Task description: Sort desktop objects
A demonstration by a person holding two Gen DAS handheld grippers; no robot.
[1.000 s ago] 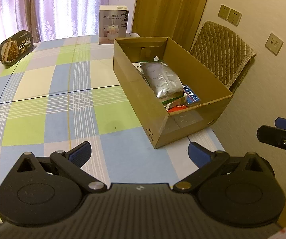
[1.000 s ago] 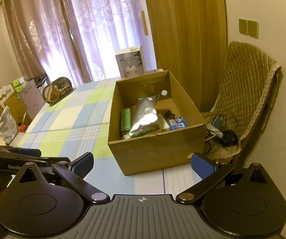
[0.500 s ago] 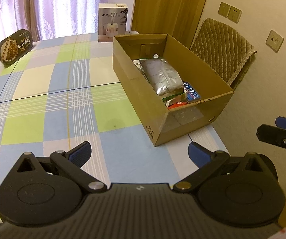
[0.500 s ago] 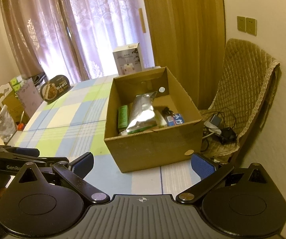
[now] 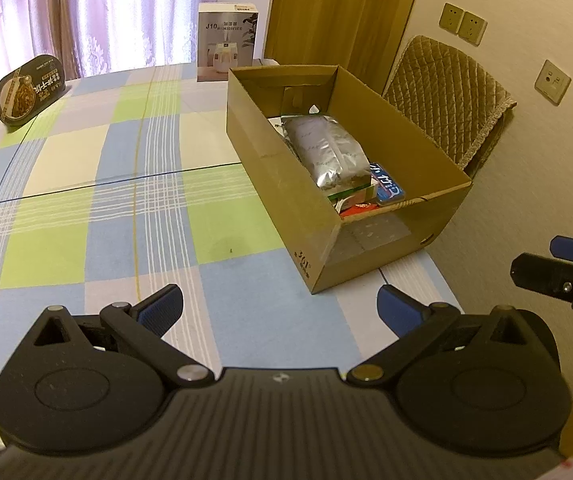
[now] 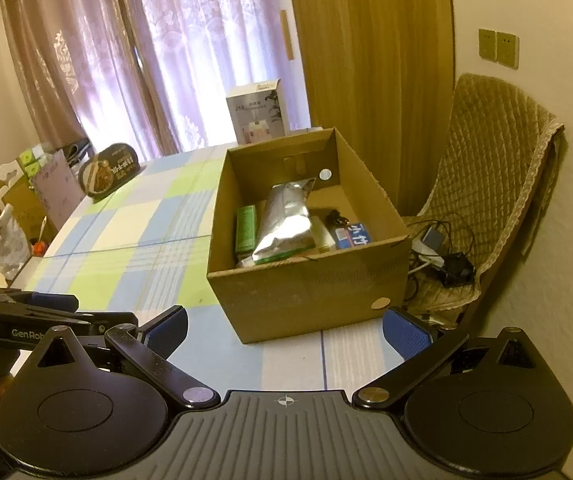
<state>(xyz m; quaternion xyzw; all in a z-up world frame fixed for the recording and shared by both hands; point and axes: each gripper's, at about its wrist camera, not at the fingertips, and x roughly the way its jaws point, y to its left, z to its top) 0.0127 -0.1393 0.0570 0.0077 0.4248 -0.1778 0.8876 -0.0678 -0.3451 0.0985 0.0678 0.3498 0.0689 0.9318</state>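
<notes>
One open cardboard box (image 5: 286, 200) sits at centre frame on a checked tablecloth (image 5: 86, 208), holding one silver foil pouch (image 5: 326, 148) among smaller packets. Only the right wrist view shows a green carton (image 6: 245, 228) inside. Two grippers, left gripper (image 5: 280, 308) and right gripper (image 6: 285, 330), gape wide and empty, the box just beyond their tips.

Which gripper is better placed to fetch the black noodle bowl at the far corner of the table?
Probably the left hand-held gripper. It is open, empty and over the table's middle, on the bowl's side. The right hand-held gripper, also open, sits by the cardboard box.
</notes>
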